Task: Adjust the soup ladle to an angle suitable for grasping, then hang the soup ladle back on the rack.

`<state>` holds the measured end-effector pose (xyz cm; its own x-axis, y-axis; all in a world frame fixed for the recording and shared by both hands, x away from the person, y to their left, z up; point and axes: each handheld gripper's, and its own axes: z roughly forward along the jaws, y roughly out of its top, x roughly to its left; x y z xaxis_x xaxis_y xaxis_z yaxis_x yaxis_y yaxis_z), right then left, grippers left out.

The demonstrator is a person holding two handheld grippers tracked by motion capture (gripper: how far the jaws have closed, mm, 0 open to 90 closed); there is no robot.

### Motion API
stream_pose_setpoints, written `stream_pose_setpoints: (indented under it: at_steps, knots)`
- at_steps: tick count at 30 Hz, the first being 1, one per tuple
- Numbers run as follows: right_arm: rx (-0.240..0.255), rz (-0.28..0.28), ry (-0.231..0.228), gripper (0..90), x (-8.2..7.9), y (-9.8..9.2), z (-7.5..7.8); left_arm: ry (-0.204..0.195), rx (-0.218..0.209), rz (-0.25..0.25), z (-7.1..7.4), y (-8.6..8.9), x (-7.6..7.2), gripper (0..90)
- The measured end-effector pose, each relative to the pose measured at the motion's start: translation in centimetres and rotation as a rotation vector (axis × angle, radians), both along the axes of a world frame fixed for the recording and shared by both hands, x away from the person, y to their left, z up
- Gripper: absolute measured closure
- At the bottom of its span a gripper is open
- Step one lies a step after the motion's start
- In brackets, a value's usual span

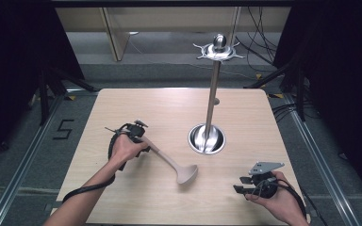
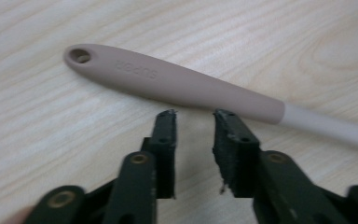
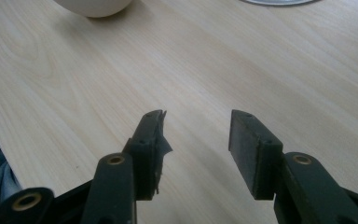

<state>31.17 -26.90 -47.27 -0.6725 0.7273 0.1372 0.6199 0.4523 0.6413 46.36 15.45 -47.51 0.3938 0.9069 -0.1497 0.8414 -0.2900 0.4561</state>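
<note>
Lying flat on the wooden counter (image 1: 136, 101), a beige ladle (image 1: 172, 162) is seen with its bowl (image 1: 187, 174) on the side nearest the person and its handle running away from the bowl toward the left claw (image 1: 143, 141). In the left gripper view the handle (image 2: 177, 84) crosses just beyond the tips of the left claw (image 2: 195, 114); the jaws stand parted with bare wood between them, and the handle is not pressed by either pad, so the claw is released. The hanging hole (image 2: 80, 56) at the handle's end is seen off to one side of the tips.

The right claw (image 1: 245, 184) is held low over the counter, well apart from the ladle on the side of the bowl away from the handle. In the right gripper view its jaws are spread with nothing between them (image 3: 196, 128), and the rounded bowl (image 3: 95, 7) shows far ahead of the tips.

A metal stand (image 1: 212, 94) rises from a round base (image 1: 207, 140) beyond the bowl, near the ladle but not touching it.
</note>
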Motion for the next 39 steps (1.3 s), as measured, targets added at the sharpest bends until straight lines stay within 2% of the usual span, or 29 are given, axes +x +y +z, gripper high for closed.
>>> stream_pose_setpoints:
  at_steps: [2, 6, 7, 8, 9, 10, 12, 13, 15, 16, 17, 18, 19, 20, 21, 22, 24, 25, 26, 27, 30, 31, 32, 35, 36, 37, 39]
  knots:
    - [-0.021, 0.02, 0.003, 55.2, 0.2, -0.3, 0.1, 0.001, -0.042, 0.027, 0.3, 0.7, -0.2, 58.2]
    - [-0.022, 0.028, -0.006, 54.8, 0.1, -0.3, 0.1, -0.016, -0.121, 0.068, 0.9, 1.5, -0.2, 49.8]
    - [-0.042, 0.031, -0.011, 54.7, 0.0, -0.3, 0.2, -0.013, -0.132, 0.071, 1.1, 1.6, -0.2, 48.2]
    - [-0.034, 0.037, -0.016, 54.7, 0.0, -0.3, 0.3, -0.021, -0.148, 0.078, 1.3, 1.7, -0.3, 46.6]
    - [-0.015, 0.019, -0.01, 54.6, -0.3, -0.1, 0.3, -0.021, -0.148, 0.078, 1.3, 1.7, -0.3, 45.5]
    - [-0.04, 0.031, -0.015, 54.5, -0.2, -0.3, 0.5, -0.032, -0.163, 0.092, 1.5, 1.8, -0.5, 45.0]
    - [-0.036, 0.029, -0.028, 54.5, -0.3, -0.3, 0.5, -0.034, -0.182, 0.104, 1.6, 1.7, -0.7, 44.2]
    - [-0.018, 0.017, -0.022, 54.5, -0.3, -0.2, 0.6, -0.032, -0.179, 0.105, 1.7, 1.7, -0.8, 43.1]
    - [-0.024, 0.015, -0.021, 54.5, -0.2, -0.2, 0.8, -0.058, -0.185, 0.108, 1.6, 1.5, -1.2, 40.8]
    - [-0.024, 0.028, -0.046, 54.4, 0.0, -0.2, 0.7, -0.065, -0.184, 0.117, 1.6, 1.4, -1.3, 39.7]
    - [-0.025, 0.021, -0.02, 54.3, -0.1, -0.1, 0.9, -0.066, -0.176, 0.112, 1.5, 1.3, -1.4, 38.8]
    - [-0.017, 0.022, -0.025, 54.3, -0.1, 0.0, 0.8, -0.058, -0.181, 0.134, 1.5, 1.1, -1.4, 37.9]
    - [-0.032, 0.042, -0.039, 54.3, 0.0, 0.0, 0.7, -0.057, -0.182, 0.143, 1.4, 0.9, -1.4, 37.6]
    - [-0.032, 0.045, -0.039, 54.3, 0.0, 0.0, 0.8, -0.046, -0.176, 0.143, 1.4, 0.8, -1.2, 36.9]
    - [-0.011, 0.033, -0.034, 54.2, 0.0, 0.2, 0.7, -0.036, -0.178, 0.153, 1.4, 0.7, -1.0, 36.3]
    - [-0.02, 0.043, -0.027, 54.2, 0.1, 0.2, 0.8, -0.021, -0.168, 0.152, 1.3, 0.6, -0.7, 35.9]
    - [-0.017, 0.049, -0.027, 54.2, 0.3, 0.3, 0.8, 0.025, -0.163, 0.179, 1.5, 0.1, -0.1, 36.4]
    - [-0.026, 0.065, -0.055, 54.1, 0.6, 0.3, 0.6, 0.05, -0.155, 0.191, 1.5, -0.2, 0.3, 36.9]
    - [0.011, 0.049, -0.038, 54.1, 0.5, 0.6, 0.5, 0.073, -0.142, 0.201, 1.4, -0.5, 0.5, 36.9]
    - [-0.013, 0.069, -0.026, 53.9, 0.6, 0.4, 0.6, 0.09, -0.128, 0.218, 1.3, -0.8, 0.8, 37.0]
    - [-0.008, 0.068, -0.018, 53.6, 0.7, 0.4, 0.5, 0.119, -0.105, 0.241, 1.2, -1.6, 1.4, 38.5]
    - [-0.012, 0.076, -0.041, 53.6, 0.8, 0.3, 0.3, 0.114, -0.11, 0.264, 1.1, -2.1, 1.5, 38.4]
    - [-0.005, 0.061, -0.015, 53.6, 0.6, 0.2, 0.4, 0.115, -0.108, 0.268, 1.1, -2.3, 1.6, 38.3]
    - [-0.012, 0.069, -0.019, 53.5, 0.7, -0.1, 0.4, 0.134, -0.081, 0.262, 0.7, -3.0, 1.8, 37.4]
    - [-0.033, 0.074, -0.021, 53.5, 0.7, -0.3, 0.5, 0.151, -0.074, 0.254, 0.6, -3.1, 1.8, 37.3]
    - [-0.018, 0.052, -0.02, 53.4, 0.5, -0.2, 0.5, 0.166, -0.074, 0.26, 0.5, -3.2, 1.8, 37.4]
    - [-0.014, 0.046, -0.02, 53.3, 0.2, -0.2, 0.5, 0.17, -0.073, 0.272, 0.2, -3.5, 1.8, 37.3]
